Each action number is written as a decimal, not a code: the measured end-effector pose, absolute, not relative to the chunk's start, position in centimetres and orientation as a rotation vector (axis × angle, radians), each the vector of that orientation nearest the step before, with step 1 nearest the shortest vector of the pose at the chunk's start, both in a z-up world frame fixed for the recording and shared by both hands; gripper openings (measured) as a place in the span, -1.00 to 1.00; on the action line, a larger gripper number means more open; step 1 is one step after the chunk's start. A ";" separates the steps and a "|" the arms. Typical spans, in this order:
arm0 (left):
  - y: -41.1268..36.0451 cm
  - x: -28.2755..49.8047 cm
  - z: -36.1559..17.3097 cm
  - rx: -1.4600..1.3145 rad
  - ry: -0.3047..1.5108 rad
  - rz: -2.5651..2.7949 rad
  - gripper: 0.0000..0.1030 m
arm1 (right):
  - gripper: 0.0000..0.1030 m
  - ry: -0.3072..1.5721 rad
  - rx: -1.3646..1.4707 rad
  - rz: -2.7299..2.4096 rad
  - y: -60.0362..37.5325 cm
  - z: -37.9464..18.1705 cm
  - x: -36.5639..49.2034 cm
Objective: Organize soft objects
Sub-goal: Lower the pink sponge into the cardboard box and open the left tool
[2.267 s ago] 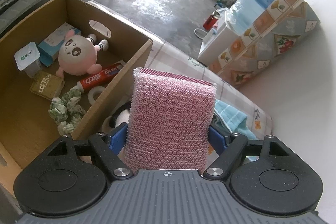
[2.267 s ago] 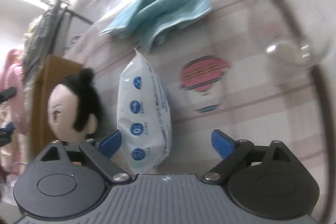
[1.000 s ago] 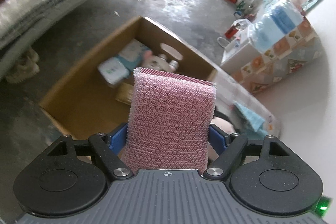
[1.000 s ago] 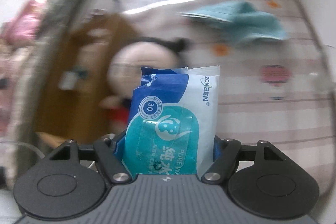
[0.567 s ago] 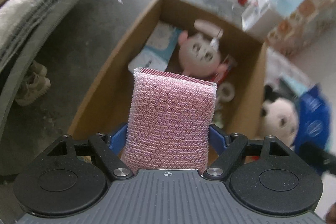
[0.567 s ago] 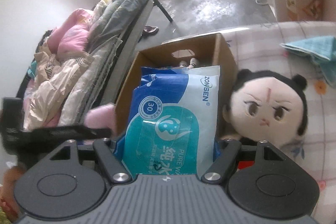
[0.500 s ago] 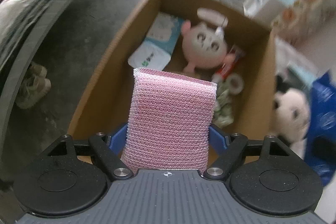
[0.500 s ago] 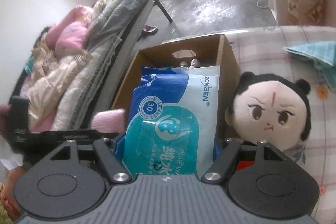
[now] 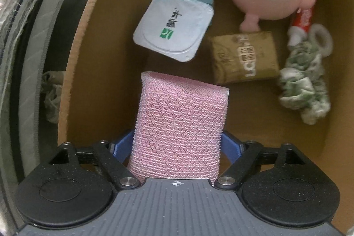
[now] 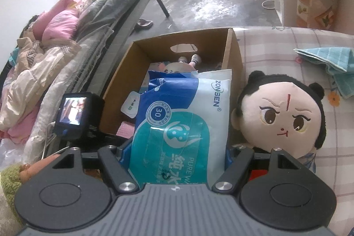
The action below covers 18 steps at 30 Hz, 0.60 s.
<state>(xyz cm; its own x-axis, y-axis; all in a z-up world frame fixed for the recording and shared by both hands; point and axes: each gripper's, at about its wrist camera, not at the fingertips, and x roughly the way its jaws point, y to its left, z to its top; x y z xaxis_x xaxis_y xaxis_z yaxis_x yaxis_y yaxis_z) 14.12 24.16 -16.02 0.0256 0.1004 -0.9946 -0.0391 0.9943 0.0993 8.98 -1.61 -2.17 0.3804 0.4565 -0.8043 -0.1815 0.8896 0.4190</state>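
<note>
- Pink mesh sponge (image 9: 180, 127) sits between the blue pads of your left tool (image 9: 177, 145), low inside the cardboard box (image 9: 73, 54). The jaws are opening, so the hold is loosening now. Under it the floor of the box looks bare; the yogurt cup (image 9: 173, 27), brown packet (image 9: 244, 60) and green scrunchie (image 9: 303, 83) lie further in. I think this is the release step: open fully, then lift straight up.
- Your right tool (image 10: 177, 158) is clamped on the wipes pack (image 10: 183, 132), held in front of the box (image 10: 232, 52), beside the plush doll (image 10: 285, 116) on the bed. It probably goes in next; wait until the left tool is out.
</note>
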 end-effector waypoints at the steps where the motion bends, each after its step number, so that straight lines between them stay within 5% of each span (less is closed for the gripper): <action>1: 24.2 14.2 -16.3 0.058 1.550 0.118 0.72 | 0.48 1.109 0.276 0.411 -1.5 -2.2 8.9; 6: 24.1 13.7 -16.3 0.074 1.536 0.118 0.91 | 0.48 1.117 0.269 0.392 -1.1 -2.3 8.9; 18: 27.3 10.4 -7.3 -0.128 1.374 0.123 0.91 | 0.48 1.139 0.341 0.416 1.3 -1.2 12.1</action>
